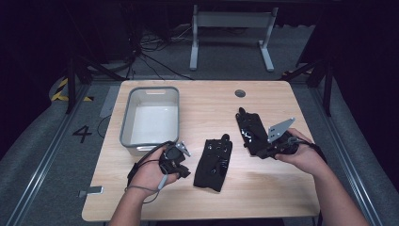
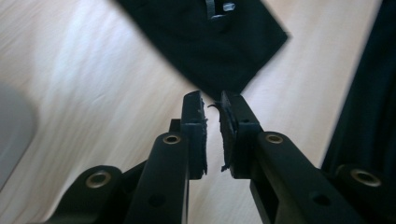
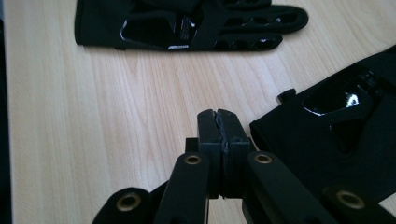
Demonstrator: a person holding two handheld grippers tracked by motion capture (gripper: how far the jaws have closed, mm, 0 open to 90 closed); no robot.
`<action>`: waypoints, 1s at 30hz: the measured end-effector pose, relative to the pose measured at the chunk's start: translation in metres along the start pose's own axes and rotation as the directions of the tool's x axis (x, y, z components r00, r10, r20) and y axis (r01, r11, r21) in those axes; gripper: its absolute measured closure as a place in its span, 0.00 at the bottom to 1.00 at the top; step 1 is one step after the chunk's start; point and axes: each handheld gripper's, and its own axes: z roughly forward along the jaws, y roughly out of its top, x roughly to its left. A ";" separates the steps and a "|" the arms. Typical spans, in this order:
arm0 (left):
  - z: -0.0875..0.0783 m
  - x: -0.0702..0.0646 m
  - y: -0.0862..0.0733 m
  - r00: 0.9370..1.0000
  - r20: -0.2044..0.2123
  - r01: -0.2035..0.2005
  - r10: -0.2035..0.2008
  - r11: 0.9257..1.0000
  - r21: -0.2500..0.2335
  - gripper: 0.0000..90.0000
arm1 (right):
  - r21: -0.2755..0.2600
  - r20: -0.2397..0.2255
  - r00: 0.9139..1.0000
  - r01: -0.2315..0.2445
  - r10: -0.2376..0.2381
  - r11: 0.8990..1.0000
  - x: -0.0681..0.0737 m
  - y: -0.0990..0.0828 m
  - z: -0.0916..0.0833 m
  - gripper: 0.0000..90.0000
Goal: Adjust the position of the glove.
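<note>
Two black gloves lie on the wooden table [image 1: 263, 99]. The middle glove [image 1: 214, 162] lies flat with its fingers pointing away from me. The other glove [image 1: 251, 129] lies further right. My left gripper [image 1: 181, 169] is held just left of the middle glove. In the left gripper view its jaws [image 2: 212, 100] stand slightly open, with nothing between them, just short of the glove's cuff corner [image 2: 219, 51]. My right gripper [image 1: 256, 149] sits at the near end of the right glove [image 3: 336, 140]. That gripper [image 3: 217, 114] is shut and empty. The middle glove [image 3: 187, 23] lies beyond it.
A grey bin [image 1: 150, 115] with nothing inside it stands at the table's left, just beyond my left hand. A round grommet [image 1: 240, 93] sits near the far edge. Bare wood lies along the front and the far right.
</note>
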 end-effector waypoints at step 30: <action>0.015 -0.035 0.027 0.998 -0.027 0.051 -0.050 0.998 0.021 0.73 | 0.076 -0.038 0.999 0.030 -0.027 0.997 -0.029 0.082 0.054 0.92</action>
